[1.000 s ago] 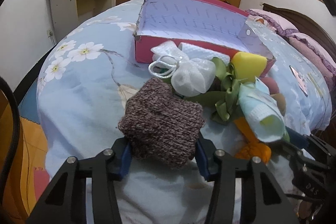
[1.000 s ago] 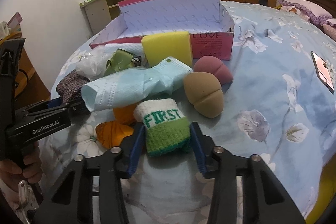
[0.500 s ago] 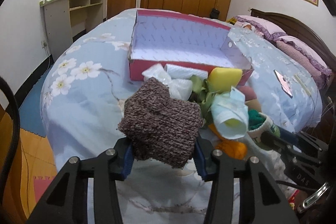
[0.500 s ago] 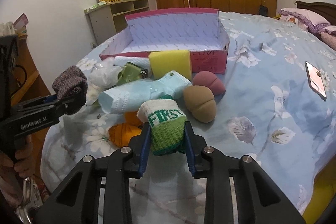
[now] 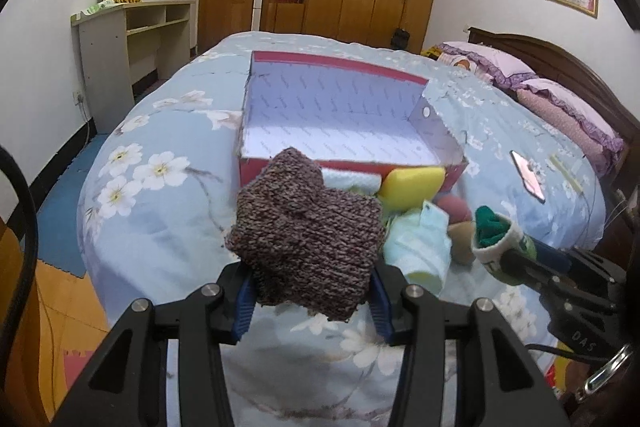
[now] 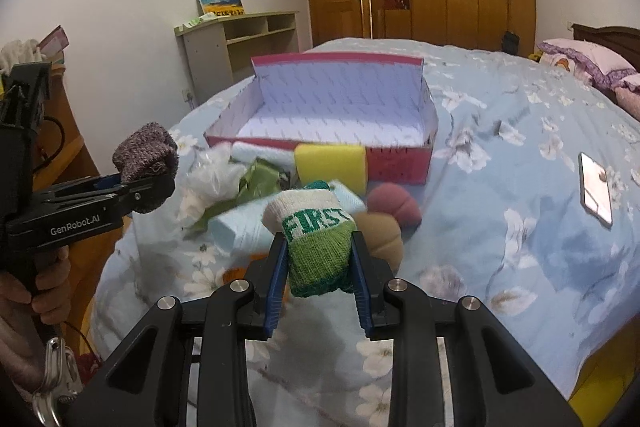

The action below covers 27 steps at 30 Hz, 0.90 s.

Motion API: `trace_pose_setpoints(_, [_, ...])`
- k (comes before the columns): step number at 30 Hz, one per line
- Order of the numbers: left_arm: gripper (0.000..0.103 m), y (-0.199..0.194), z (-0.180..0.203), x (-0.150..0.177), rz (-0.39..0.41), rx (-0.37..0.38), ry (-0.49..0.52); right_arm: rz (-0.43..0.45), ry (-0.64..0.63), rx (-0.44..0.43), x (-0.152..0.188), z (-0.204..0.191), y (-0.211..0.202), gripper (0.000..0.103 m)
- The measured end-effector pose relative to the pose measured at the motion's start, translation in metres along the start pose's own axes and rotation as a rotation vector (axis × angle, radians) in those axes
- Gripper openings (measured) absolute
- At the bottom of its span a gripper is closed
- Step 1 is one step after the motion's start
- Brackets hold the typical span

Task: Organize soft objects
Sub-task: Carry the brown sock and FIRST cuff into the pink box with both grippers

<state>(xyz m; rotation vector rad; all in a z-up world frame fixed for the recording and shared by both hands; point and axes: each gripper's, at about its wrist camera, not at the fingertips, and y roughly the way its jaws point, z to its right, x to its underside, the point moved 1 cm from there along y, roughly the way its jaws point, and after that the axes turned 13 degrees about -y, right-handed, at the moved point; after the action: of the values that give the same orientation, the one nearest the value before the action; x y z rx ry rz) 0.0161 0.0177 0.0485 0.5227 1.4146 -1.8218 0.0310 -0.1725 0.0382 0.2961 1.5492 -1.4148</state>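
Both grippers are loaded, and the move ahead turns on one thing: the open pink cardboard box with the pale lilac lining (image 5: 344, 115) lies straight ahead of both sets of jaws, beyond the pile of soft things, its long axis running across the line of the fingers. The left gripper (image 5: 312, 297) is clenched on a folded brown-and-mauve knitted cloth (image 5: 306, 235), which bulges up and forward out of the jaws and hides part of the box's near wall in the left wrist view. The right gripper (image 6: 320, 275) is clamped on a rolled green-and-white knitted sock lettered "FIRST" (image 6: 316, 239), held upright between the blue pads with its white cuff uppermost. Both bundles look lifted clear of the floral blue bedspread (image 6: 520, 187). Between the jaws and the box sit a yellow sponge block (image 6: 330, 165), a pale blue face mask (image 5: 420, 247), two rounded sponges in dusty pink (image 6: 394, 205) and tan (image 6: 380, 233), and green ribbon (image 6: 256, 179), all crowded against the box's near wall. Neither gripper looks clearly nearer; the left one stands to the left of the right and somewhat ahead of its fingertips. Each load, I judge, must travel forward and over the pile and the near wall before release, so height matters more than reach.
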Motion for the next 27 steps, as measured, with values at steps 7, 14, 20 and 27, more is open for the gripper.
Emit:
trace_pose_setpoints(7, [0.049,0.014,0.006,-0.029,-0.003,0.002,-0.004,0.027,-0.019,0.019,-0.023,0.008,0.005,0.031])
trace_pose_setpoints(14, [0.050,0.026,0.014,-0.056,0.035,-0.013,0.011,0.047,-0.029,0.054,-0.045,0.022,0.016,0.031])
trace_pose_setpoints(20, [0.050,0.050,0.019,-0.076,0.033,-0.022,0.017,0.061,-0.031,0.090,-0.066,0.037,0.037,0.031])
trace_pose_setpoints(27, [0.050,0.087,0.017,-0.089,0.015,-0.029,0.001,0.043,-0.005,0.123,-0.084,0.059,0.071,0.031])
